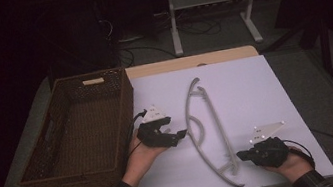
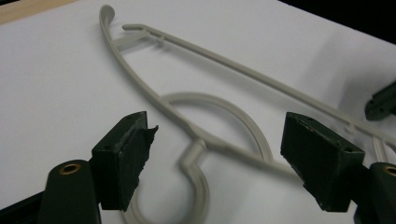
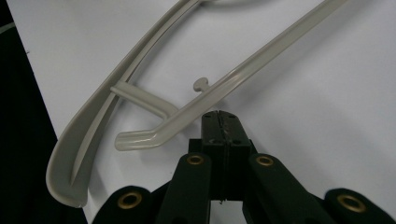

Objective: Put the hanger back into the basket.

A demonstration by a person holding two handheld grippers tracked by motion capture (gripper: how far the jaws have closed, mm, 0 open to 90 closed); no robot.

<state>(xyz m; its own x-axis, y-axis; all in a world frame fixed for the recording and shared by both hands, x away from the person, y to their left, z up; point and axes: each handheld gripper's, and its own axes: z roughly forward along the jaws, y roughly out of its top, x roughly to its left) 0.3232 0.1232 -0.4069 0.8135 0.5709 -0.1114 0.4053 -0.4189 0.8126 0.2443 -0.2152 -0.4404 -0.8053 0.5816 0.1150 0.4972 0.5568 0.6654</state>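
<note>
Hanger [image 1: 209, 127]: grey plastic, lying flat on the white sheet of your counter [image 1: 255, 89], between your two hand-held grippers; its hook curls toward your left one.
Left hand-held gripper [image 1: 181, 134]: jaws apart, nothing gripped. In the left gripper view [image 2: 215, 158] the hanger's hook and neck lie on the sheet in the gap between the pads, touching neither.
Right hand-held gripper [image 1: 239, 155]: jaws pressed fully together, nothing between them. In the right gripper view [image 3: 219, 116] the tips sit just beside the hanger's lower bar, close to its bent end [image 3: 140, 137]; whether they touch it you cannot tell.
Your hands: left hand [image 1: 141, 155] and right hand [image 1: 292, 162] come in from the near edge.
Basket [image 1: 40, 169]: brown wicker, on the far side of your left hand-held gripper from the hanger, just beside that hand.
</note>
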